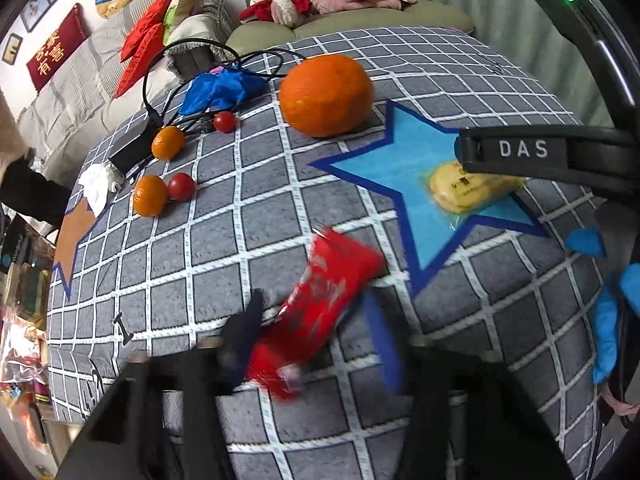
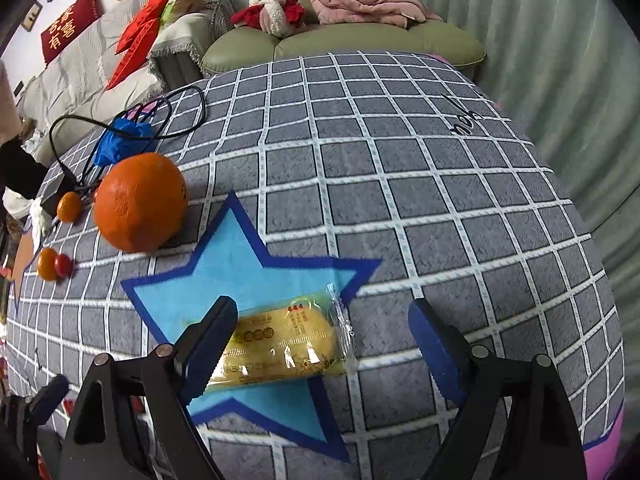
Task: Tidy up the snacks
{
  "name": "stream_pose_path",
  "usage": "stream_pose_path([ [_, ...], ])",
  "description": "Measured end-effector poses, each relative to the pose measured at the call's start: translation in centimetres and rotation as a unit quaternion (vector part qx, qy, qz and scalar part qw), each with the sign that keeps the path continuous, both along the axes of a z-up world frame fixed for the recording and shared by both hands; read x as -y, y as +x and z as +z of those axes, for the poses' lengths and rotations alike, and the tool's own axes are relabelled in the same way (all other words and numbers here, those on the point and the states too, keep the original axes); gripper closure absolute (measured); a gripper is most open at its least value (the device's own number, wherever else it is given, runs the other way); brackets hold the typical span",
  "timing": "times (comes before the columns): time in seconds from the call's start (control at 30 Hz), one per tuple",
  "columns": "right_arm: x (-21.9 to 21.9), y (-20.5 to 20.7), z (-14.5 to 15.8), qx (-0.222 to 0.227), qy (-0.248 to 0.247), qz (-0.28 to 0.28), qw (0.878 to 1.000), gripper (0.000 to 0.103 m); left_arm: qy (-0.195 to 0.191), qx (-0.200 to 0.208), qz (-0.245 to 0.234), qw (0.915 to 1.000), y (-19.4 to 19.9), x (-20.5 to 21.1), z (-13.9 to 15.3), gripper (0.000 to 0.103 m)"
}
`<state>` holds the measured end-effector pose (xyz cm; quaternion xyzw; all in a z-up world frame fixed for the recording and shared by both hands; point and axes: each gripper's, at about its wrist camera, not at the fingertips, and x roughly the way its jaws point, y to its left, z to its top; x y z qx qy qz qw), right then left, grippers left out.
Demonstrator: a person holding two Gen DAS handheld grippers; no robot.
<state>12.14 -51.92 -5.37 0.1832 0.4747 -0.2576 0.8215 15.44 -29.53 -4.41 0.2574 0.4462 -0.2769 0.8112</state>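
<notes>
A red snack packet [image 1: 332,276] lies slanted on the grey checked cloth [image 1: 240,240], blurred. My left gripper [image 1: 314,300] is shut on it, one pad against each long side. A yellow wrapped cake [image 2: 280,344] rests on the blue star patch [image 2: 240,272]. My right gripper [image 2: 323,306] stands open over it. Its left finger covers the cake's left end and its right finger is well clear to the right. The cake [image 1: 468,192] also shows in the left wrist view, under the right gripper's black finger [image 1: 520,152].
A large orange [image 1: 326,96] sits just behind the blue star. At the far left are two small oranges [image 1: 168,143], two cherry tomatoes [image 1: 181,186], a blue glove [image 1: 220,88], a black charger with cables [image 1: 132,148] and a brown star patch [image 1: 76,236]. A sofa stands behind the table.
</notes>
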Motion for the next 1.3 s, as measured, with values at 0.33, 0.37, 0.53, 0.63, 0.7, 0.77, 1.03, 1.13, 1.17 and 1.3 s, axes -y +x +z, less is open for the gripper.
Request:
stream_pose_path([
  [0.33,-1.5,-7.0,0.0,-0.003,0.035,0.028,0.999,0.015,-0.011,-0.012,0.024,0.9996,-5.3,-4.0,0.0,0.074],
  [0.37,-1.6,-7.8,0.0,-0.002,0.038,0.029,0.999,0.015,-0.015,-0.016,0.029,0.9994,-6.0,-4.7,0.0,0.074],
  [0.53,-2.7,-12.7,0.0,-0.006,0.042,0.046,0.998,0.009,-0.025,-0.030,0.036,0.9986,-9.3,-7.5,0.2,0.073],
  [0.63,-4.3,-15.7,-0.9,-0.044,-0.003,0.068,0.997,0.000,-0.041,-0.038,0.046,0.9974,-10.0,-8.7,0.7,0.057],
  [0.7,-5.0,-17.1,-0.9,-0.040,-0.011,0.079,0.996,0.000,-0.052,-0.020,0.061,0.9966,-10.2,-9.1,1.5,0.025],
  [0.77,-5.2,-17.9,-0.9,-0.041,-0.007,0.083,0.996,0.000,-0.057,-0.003,0.074,0.9956,-10.0,-9.2,2.1,0.020],
  [1.03,-4.7,-14.5,0.1,-0.011,0.065,0.066,0.996,0.000,-0.035,-0.036,0.106,0.9931,-7.7,-7.8,0.3,0.020],
  [1.13,-5.1,-11.7,0.1,-0.009,0.068,0.071,0.995,0.000,-0.038,-0.047,0.113,0.9918,-7.3,-7.6,-0.5,0.018],
  [1.17,-5.2,-10.7,0.0,-0.013,0.065,0.073,0.995,0.000,-0.040,-0.050,0.115,0.9913,-7.2,-7.6,-0.6,0.017],
  [1.3,-5.9,-7.5,-0.1,-0.036,0.021,0.092,0.995,0.020,-0.046,-0.059,0.129,0.9888,-6.7,-7.6,-1.0,0.008],
])
